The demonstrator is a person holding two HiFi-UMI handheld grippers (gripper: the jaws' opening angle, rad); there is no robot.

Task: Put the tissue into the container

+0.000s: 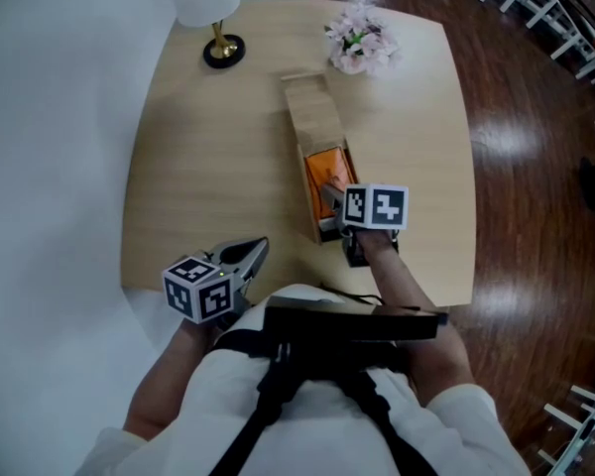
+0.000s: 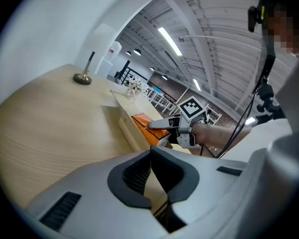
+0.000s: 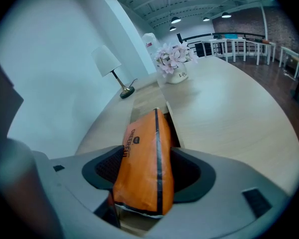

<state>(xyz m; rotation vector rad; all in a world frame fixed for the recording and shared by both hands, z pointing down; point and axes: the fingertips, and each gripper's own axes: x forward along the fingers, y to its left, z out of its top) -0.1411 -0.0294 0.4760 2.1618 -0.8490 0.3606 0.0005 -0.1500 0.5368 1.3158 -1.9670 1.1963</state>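
An orange tissue pack point(image 1: 325, 175) with a black stripe is tilted over the open near end of a long wooden container point(image 1: 312, 107) in the middle of the table. My right gripper point(image 1: 329, 194) is shut on the pack's near end. In the right gripper view the tissue pack point(image 3: 144, 158) stands on edge between the two pads, its far end pointing down into the container point(image 3: 148, 99). My left gripper point(image 1: 250, 258) is shut on nothing at the table's front left edge, apart from the container. In the left gripper view the tissue pack point(image 2: 142, 123) shows inside the container point(image 2: 125, 114).
A white lamp point(image 1: 216, 18) with a dark round base stands at the table's back left. A small pot of pink flowers point(image 1: 357, 40) sits at the back, just right of the container's far end. Dark wooden floor point(image 1: 535, 167) lies beyond the right table edge.
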